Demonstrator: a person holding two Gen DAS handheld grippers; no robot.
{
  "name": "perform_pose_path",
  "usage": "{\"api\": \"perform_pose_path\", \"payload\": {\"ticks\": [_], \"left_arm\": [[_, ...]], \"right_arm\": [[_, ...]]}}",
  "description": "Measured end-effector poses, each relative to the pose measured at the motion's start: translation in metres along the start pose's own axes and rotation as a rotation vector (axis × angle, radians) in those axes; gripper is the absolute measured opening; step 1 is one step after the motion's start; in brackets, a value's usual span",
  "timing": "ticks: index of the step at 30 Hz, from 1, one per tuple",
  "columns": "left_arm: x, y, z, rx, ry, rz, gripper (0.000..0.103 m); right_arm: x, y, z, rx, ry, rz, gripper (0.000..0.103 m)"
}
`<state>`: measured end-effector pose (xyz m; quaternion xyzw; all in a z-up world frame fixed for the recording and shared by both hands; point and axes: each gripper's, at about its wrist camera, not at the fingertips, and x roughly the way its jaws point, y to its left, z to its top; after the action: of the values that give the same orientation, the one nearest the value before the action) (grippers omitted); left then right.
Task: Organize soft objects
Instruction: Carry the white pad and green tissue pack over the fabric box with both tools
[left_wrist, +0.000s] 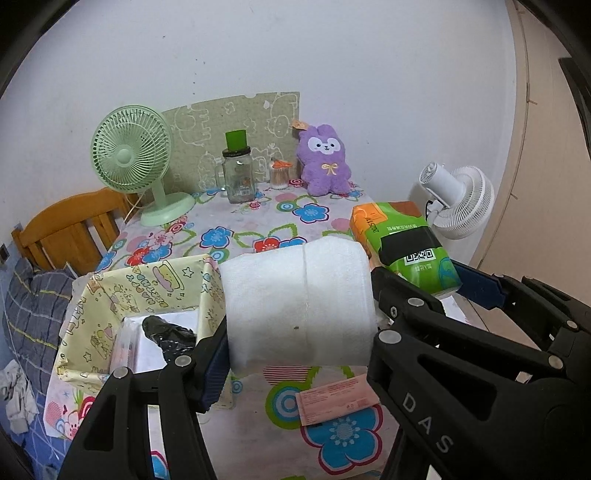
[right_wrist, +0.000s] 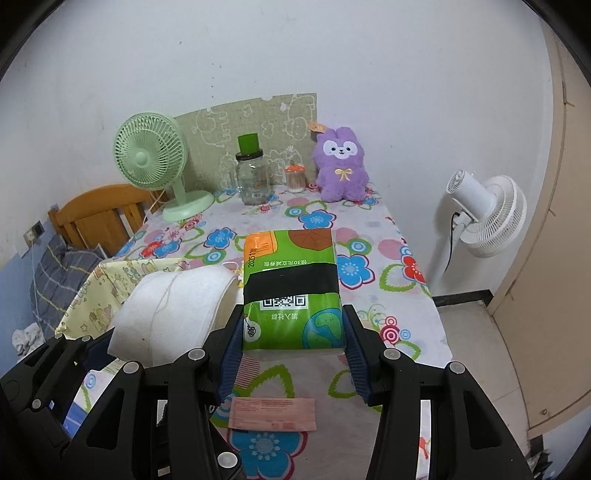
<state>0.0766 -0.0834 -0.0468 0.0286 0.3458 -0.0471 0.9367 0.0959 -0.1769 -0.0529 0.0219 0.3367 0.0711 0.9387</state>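
The table (right_wrist: 369, 229), under a flowered cloth, carries everything here. At its near left corner sits the yellow fabric basket (left_wrist: 110, 295), open-topped, with a white box and a crumpled black bag inside. Behind the basket, toward the wall, stands the green desk fan (left_wrist: 136, 162); further right along the wall sits the purple plush rabbit (left_wrist: 325, 158), upright. Off the table's right edge stands a white floor fan (right_wrist: 484, 218).

The white towel roll (left_wrist: 299, 306) lies on its side in the air, just right of the basket's rim — the left gripper (left_wrist: 299, 347) pinches it from both ends. Right of the roll, touching or nearly so, the green tissue pack (right_wrist: 291, 288) is lifted off the cloth, clamped at its near end between the blue pads of the right gripper (right_wrist: 293, 350).

A small pink packet (right_wrist: 273, 413) lies flat on the cloth, right of the basket and below both grippers.
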Motion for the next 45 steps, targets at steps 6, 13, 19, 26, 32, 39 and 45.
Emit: {"api": "perform_pose_path", "payload": {"ticks": [6, 13, 19, 26, 32, 39, 45], "left_arm": [[-0.006, 0.011, 0.002, -0.004, -0.014, 0.003, 0.067], [-0.01, 0.027, 0.006, -0.01, -0.02, 0.012, 0.067], [-0.009, 0.043, 0.008, -0.018, -0.022, 0.023, 0.067], [-0.006, 0.063, 0.01, -0.035, -0.022, 0.035, 0.067], [-0.002, 0.082, 0.01, -0.052, -0.018, 0.054, 0.067], [0.005, 0.106, 0.01, -0.071, -0.006, 0.076, 0.067], [0.012, 0.122, 0.008, -0.082, 0.005, 0.091, 0.067]], "right_arm": [[-0.003, 0.009, 0.004, -0.006, -0.011, 0.003, 0.053], [-0.003, 0.025, 0.01, -0.014, -0.017, 0.011, 0.053], [0.002, 0.04, 0.015, -0.023, -0.017, 0.02, 0.053], [0.009, 0.062, 0.021, -0.045, -0.017, 0.035, 0.053], [0.018, 0.08, 0.025, -0.059, -0.008, 0.058, 0.053], [0.031, 0.1, 0.028, -0.083, 0.008, 0.086, 0.053], [0.042, 0.116, 0.03, -0.104, 0.02, 0.103, 0.053]]}}
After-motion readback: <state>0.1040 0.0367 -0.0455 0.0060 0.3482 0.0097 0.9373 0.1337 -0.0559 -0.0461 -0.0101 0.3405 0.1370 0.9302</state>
